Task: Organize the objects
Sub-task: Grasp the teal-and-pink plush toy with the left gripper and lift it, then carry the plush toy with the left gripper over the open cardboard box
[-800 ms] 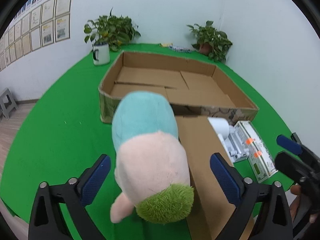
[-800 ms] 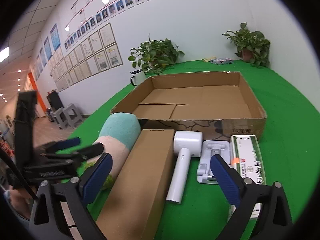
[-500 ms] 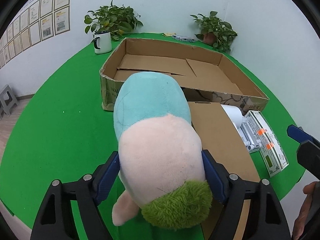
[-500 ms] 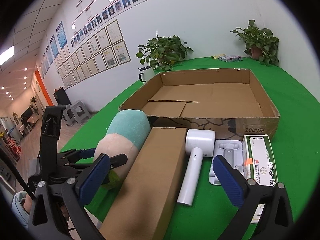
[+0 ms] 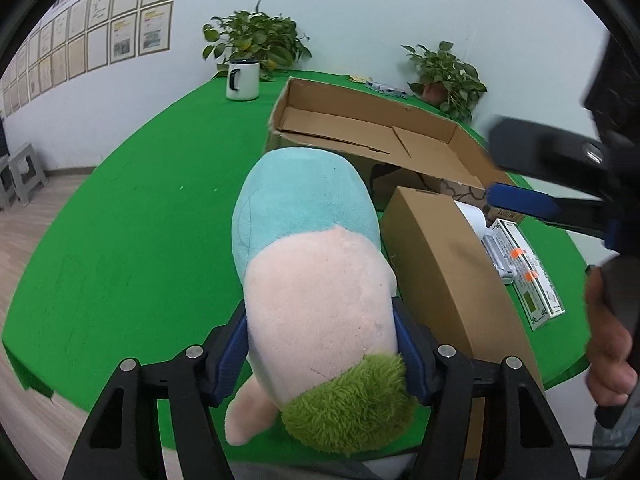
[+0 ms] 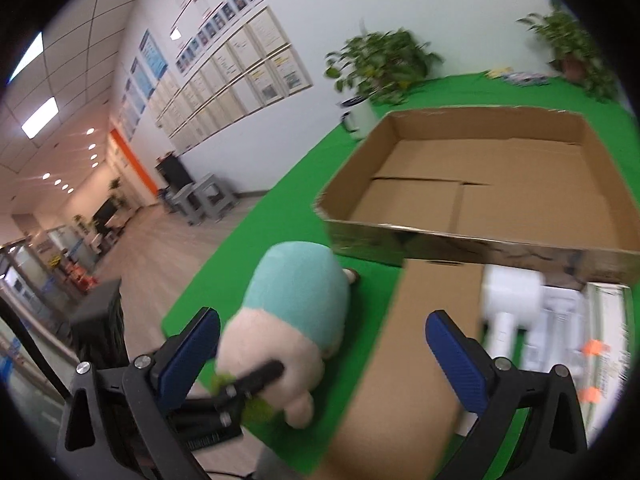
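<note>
Fingers [image 5: 236,344] of the left gripper [image 5: 322,350] are being pressed against the plush toy [image 5: 312,264], whose long axis is pointing toward the open cardboard box [image 5: 452,136] ahead on the green counter [image 5: 132,216], while the right gripper [image 6: 320,344] is being held spread apart, empty, nearby.

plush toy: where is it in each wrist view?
Left wrist: plush toy fills centre-bottom, clamped between the left tool's pads.
Right wrist: lower left, on the green cloth, left tool gripping its near end.
Shared landmark: long brown box just right of it.
</note>
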`<control>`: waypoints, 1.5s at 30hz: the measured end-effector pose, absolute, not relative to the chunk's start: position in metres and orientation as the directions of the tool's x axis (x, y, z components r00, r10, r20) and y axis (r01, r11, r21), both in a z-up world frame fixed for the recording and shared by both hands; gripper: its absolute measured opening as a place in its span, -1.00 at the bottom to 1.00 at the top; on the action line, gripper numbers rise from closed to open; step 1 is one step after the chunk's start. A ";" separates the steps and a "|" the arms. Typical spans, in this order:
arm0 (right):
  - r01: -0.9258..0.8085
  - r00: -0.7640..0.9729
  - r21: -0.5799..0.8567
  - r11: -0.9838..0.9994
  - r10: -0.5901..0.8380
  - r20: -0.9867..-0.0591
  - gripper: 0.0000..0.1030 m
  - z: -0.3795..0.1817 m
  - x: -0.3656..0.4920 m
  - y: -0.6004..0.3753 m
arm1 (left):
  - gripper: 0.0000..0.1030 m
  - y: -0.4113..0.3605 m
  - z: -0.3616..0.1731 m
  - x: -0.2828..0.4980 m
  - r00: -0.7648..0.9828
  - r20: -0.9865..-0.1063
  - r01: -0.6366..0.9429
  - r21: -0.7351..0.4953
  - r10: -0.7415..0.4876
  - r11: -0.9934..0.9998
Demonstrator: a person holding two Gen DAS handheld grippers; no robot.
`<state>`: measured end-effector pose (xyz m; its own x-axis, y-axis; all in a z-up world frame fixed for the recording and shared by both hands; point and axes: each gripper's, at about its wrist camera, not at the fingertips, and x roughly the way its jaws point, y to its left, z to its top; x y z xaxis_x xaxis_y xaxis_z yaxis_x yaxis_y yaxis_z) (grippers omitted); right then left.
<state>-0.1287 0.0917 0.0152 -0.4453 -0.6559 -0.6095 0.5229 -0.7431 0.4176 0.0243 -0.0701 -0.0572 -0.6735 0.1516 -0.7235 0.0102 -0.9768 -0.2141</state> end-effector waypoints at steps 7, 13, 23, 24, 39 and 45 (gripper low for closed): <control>0.604 -0.232 0.446 -0.660 -0.681 -0.694 0.99 -0.016 -0.152 0.013 | 0.23 -0.069 -0.062 0.052 -0.713 -0.689 -0.004 -0.181 0.129 -0.983; 0.564 -0.155 0.418 -0.712 -0.589 -0.793 0.94 -0.047 -0.156 -0.009 | 0.21 -0.066 -0.059 0.054 -0.716 -0.688 -0.009 -0.159 0.117 -0.987; 0.568 -0.228 0.389 -0.725 -0.594 -0.772 0.50 -0.033 -0.143 0.003 | 0.11 -0.046 -0.034 0.061 -0.775 -0.629 -0.027 -0.065 0.062 -0.998; 0.572 -0.244 0.394 -0.720 -0.608 -0.756 0.48 -0.028 -0.142 0.001 | 0.11 -0.042 -0.022 0.062 -0.797 -0.602 -0.039 -0.044 0.058 -0.998; 0.544 -0.571 0.305 -0.782 -0.611 -0.548 0.45 0.103 -0.229 0.061 | 0.10 0.009 0.087 -0.079 -0.873 -0.447 -0.231 0.034 0.192 -0.972; 0.520 -0.532 0.324 -0.791 -0.596 -0.602 0.43 0.097 -0.289 0.040 | 0.10 0.022 0.083 -0.157 -0.830 -0.523 -0.218 -0.021 0.196 -0.976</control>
<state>-0.2890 0.0400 0.0969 -0.5318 -0.5958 -0.6018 0.5198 -0.7907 0.3235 -0.1570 0.0218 0.0828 -0.8295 0.1965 -0.5228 -0.2176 -0.9758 -0.0214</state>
